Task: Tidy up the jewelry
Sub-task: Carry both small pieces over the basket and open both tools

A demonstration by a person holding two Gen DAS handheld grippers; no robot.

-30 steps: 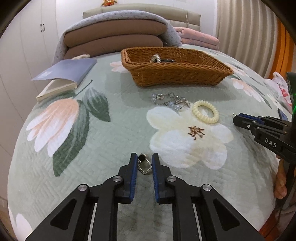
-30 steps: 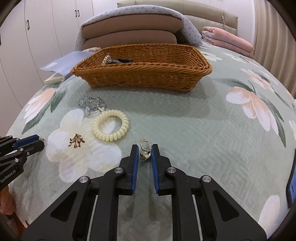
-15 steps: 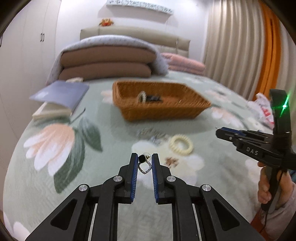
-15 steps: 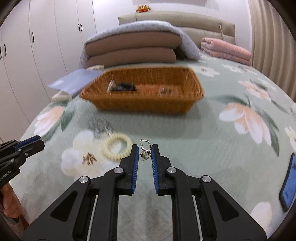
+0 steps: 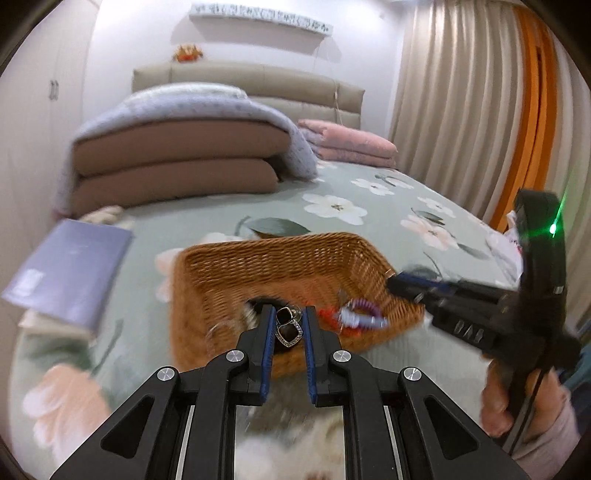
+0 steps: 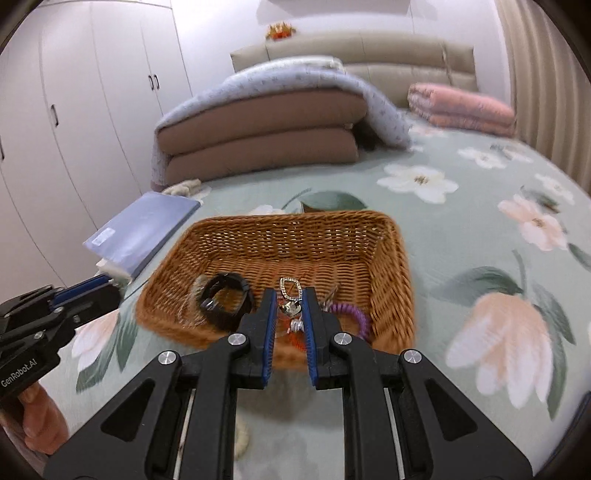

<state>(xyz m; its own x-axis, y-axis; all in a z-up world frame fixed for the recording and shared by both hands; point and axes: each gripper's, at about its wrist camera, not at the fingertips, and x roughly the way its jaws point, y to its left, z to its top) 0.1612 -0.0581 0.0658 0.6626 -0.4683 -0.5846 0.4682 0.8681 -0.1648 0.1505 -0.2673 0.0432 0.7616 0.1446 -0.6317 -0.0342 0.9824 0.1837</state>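
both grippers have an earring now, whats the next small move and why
Probably carry both a little further forward, then open over the brown wicker basket. The left gripper pinches a dark-stoned silver earring, the right gripper a silver openwork earring, and both look poised near the basket's front rim.

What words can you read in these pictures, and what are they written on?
"GenRobot.AI": white letters on the side of the left gripper, seen from the right wrist camera.
"DAS": letters on the side of the right gripper, blurred and tilted, seen from the left wrist camera.
The pale label on the blue book: too small and blurred to read.
The long sign on the wall: too blurred to read.
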